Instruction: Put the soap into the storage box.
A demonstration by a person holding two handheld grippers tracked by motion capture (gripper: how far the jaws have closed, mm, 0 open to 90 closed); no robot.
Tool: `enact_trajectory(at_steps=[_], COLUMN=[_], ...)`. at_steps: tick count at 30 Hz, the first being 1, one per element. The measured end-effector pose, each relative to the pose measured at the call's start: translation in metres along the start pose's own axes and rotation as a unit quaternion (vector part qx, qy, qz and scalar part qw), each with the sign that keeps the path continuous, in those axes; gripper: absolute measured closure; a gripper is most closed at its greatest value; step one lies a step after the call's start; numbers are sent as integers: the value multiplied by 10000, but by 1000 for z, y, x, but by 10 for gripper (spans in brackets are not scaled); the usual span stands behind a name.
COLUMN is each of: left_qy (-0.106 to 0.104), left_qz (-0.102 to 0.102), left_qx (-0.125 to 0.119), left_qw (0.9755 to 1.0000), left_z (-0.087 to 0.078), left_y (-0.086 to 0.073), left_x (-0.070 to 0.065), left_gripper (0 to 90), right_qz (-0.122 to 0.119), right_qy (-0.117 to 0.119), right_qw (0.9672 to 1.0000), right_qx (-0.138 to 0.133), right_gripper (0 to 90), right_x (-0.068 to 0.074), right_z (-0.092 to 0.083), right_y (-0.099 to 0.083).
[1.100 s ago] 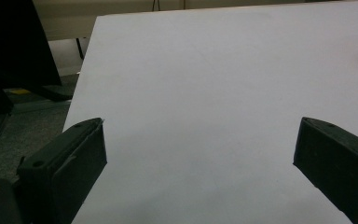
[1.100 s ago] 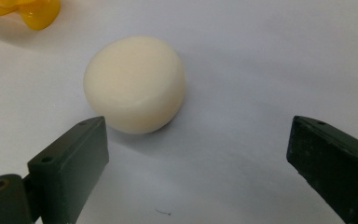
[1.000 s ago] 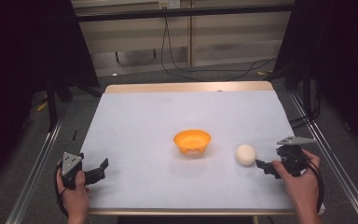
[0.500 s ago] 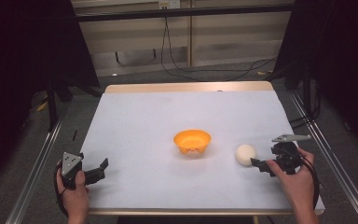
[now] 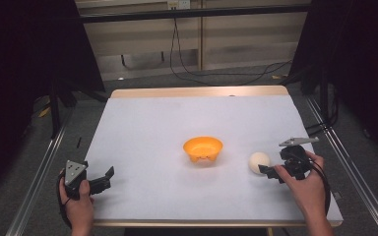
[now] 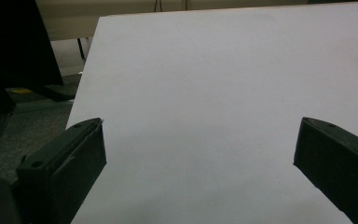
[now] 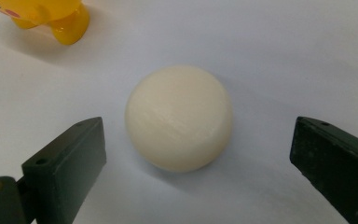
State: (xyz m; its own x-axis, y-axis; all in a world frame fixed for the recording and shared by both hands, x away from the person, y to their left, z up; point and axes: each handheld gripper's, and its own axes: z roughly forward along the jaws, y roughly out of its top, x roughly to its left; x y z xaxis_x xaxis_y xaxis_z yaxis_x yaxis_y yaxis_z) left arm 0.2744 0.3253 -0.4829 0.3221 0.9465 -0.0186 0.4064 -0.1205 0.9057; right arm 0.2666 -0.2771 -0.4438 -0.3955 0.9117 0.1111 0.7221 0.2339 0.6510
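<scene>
A cream-white ball lies on the white table, right of an orange bowl. My right gripper is open just behind the ball, its jaws standing wide on either side without touching it. At the front left corner my left gripper rests open on the table with bare white surface between its jaws.
The white table has a wooden strip along its far edge. Dark curtains flank both sides, and cables lie on the floor beyond. Metal rails run along the table's left and right sides.
My right gripper has moved left towards the ball, so the ball now sits just in front of its open jaws. The left gripper has stayed still.
</scene>
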Motion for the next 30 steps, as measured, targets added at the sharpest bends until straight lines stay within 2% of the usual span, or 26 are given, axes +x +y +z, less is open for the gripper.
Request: enact_trajectory(at_steps=[10, 14, 19, 22, 26, 30], left_qy=[-10, 5, -16, -39, -58, -63], left_qz=[23, 10, -8, -13, -18, -18], left_qx=[3, -5, -12, -27, -19, -19], left_qw=[10000, 10000, 10000, 10000, 10000, 10000], left_z=[0, 0, 0, 0, 0, 0], left_y=[0, 0, 0, 0, 0, 0], left_x=[0, 0, 1, 1, 1, 1], left_gripper=[21, 21, 20, 21, 21, 21], right_qz=[61, 167, 236, 270, 337, 413], right_qy=[81, 88, 3, -40, -76, -245], right_qw=[9999, 9996, 9990, 9991, 9987, 9976], right_qx=[104, 218, 390, 314, 377, 499], right_gripper=[31, 27, 43, 74, 85, 121], right_x=[8, 9, 12, 13, 12, 13], right_z=[12, 20, 29, 30, 34, 39], right_y=[9, 12, 14, 14, 13, 13])
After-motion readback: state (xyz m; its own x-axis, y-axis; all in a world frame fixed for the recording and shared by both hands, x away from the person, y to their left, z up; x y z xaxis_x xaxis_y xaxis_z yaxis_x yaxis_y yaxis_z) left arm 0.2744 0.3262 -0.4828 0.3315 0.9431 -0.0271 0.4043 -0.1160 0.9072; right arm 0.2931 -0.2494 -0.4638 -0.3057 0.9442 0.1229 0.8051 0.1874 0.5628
